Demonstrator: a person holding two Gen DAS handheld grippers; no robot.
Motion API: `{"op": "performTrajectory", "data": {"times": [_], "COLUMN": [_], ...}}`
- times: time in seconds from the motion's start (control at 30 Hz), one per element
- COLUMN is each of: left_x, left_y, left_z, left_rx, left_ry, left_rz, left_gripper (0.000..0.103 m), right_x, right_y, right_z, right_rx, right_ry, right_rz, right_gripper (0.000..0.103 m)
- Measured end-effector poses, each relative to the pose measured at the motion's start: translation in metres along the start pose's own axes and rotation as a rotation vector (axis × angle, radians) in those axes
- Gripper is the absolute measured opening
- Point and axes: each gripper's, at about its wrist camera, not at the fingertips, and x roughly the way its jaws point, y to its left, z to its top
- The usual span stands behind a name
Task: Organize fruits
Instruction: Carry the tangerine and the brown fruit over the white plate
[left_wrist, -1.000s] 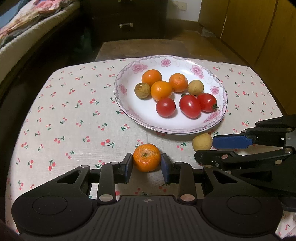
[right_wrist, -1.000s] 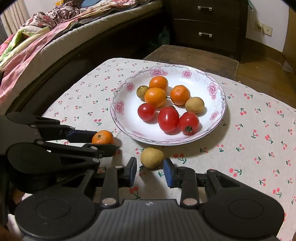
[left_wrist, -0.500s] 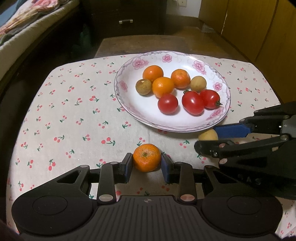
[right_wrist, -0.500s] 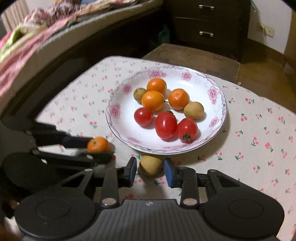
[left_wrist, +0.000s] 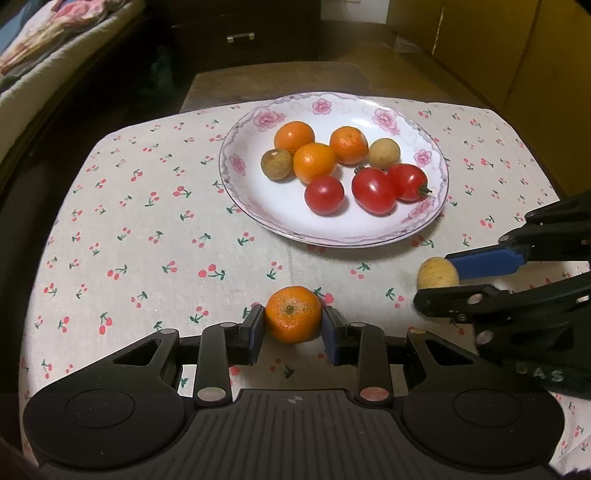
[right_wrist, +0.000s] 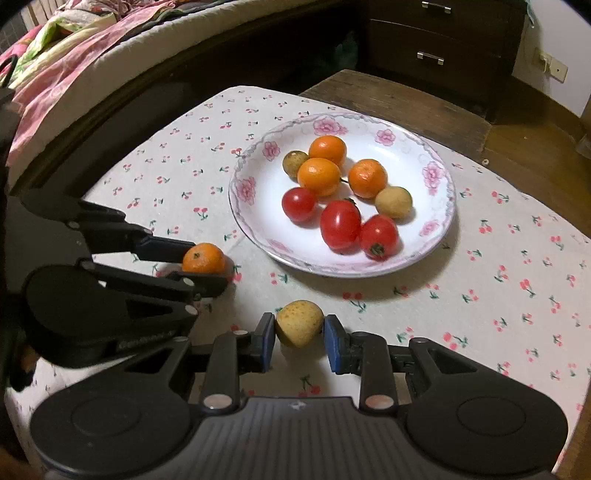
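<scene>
**Both grippers loaded, plate lies straight ahead**

Left gripper (left_wrist: 293, 328) has its two blue-padded fingers pressed against the sides of a small orange mandarin (left_wrist: 293, 314), stem end facing the camera; from the right wrist view the fruit appears to sit just above the cloth, though whether it has cleared the surface cannot be told for sure. Right gripper (right_wrist: 299, 339) pinches a yellowish longan (right_wrist: 299, 323) in the same way, pads close on either side, the left pad touching and the right one at most a hair away.

Outward from both tools, the flowered plate (left_wrist: 236, 173) lies directly on the far side, near but not touching either held fruit. For the left gripper the plate sits ahead and slightly to the right; for the right gripper it sits ahead and slightly to the left, so the two paths converge on the near rim. Neither fruit has a marked long axis, being roundish, so grip angle matters little.

On the plate, three oranges (left_wrist: 314, 162) cluster at the far centre, three red tomatoes (left_wrist: 373, 190) along the near right, and two more longans rest at the left and right of the oranges. Bare white porcelain shows at the near left of the plate, closest to the left gripper, which looks the likelier spot for the mandarin. The longan's shortest way goes over the near right rim, where the tomatoes crowd the edge and could be nudged

The cherry-print tablecloth (left_wrist: 147, 229) covers the table underneath
</scene>
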Motion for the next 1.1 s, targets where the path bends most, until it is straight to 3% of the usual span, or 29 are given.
{"op": "performTrajectory", "data": {"times": [1.1], "left_x": [-0.018], "left_y": [-0.019], "left_z": [0.026], "left_rx": [0.021], "left_ry": [-0.044], "left_rz": [0.030], "left_gripper": [0.041], "right_x": [-0.028], "right_y": [-0.011], "right_z": [0.008], "right_rx": [0.046], "right_ry": [-0.079], "right_rz": [-0.010], "right_gripper": [0.029]}}
